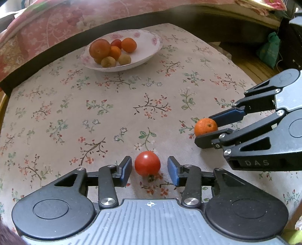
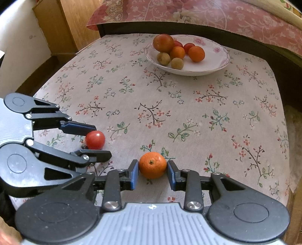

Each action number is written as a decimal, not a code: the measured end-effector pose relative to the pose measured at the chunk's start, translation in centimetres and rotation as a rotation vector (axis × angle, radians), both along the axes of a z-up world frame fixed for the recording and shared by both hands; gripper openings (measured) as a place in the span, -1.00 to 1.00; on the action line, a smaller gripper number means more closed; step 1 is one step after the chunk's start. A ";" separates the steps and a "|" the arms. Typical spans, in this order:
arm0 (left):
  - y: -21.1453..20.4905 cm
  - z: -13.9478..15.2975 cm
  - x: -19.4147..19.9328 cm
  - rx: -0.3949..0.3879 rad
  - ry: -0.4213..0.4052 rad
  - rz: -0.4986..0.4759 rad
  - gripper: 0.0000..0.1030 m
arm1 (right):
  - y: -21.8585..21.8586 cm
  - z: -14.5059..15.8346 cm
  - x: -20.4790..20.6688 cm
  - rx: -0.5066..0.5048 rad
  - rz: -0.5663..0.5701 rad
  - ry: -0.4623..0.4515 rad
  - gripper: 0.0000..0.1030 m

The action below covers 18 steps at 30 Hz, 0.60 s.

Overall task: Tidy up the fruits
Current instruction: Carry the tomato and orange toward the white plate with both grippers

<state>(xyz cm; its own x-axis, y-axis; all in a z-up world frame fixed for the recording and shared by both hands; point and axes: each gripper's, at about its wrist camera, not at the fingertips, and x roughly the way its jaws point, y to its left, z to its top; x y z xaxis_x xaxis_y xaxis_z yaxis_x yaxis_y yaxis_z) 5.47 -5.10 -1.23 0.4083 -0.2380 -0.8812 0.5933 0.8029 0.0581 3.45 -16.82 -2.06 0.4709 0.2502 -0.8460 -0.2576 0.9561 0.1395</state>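
Note:
A red tomato [image 1: 147, 163] lies on the floral tablecloth between the fingers of my left gripper [image 1: 149, 160], which is open with a gap on each side. From the right wrist view the same tomato [image 2: 95, 139] sits inside the left gripper [image 2: 102, 141]. A small orange [image 2: 152, 165] rests on the cloth, and my right gripper [image 2: 152, 163] is shut on it, both blue pads touching its sides. The left wrist view shows that orange [image 1: 206, 126] held by the right gripper [image 1: 203, 129]. A white flowered bowl [image 1: 147, 54] [image 2: 217, 64] at the table's far side holds several fruits.
The floral cloth [image 1: 113, 113] covers a small table. A bed with a pink flowered cover [image 2: 226, 17] runs along the far edge. A wooden cabinet [image 2: 71, 24] stands at the far left, and a green bag [image 1: 269, 49] lies on the floor to the right.

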 end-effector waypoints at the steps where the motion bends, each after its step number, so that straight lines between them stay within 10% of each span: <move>1: -0.1 0.0 0.0 0.002 -0.002 -0.002 -0.02 | 0.0 0.0 0.0 -0.004 0.003 0.001 -0.36; 18: -0.6 0.3 0.1 0.009 -0.004 -0.014 -0.29 | 0.0 0.3 0.1 -0.011 -0.007 0.000 -0.36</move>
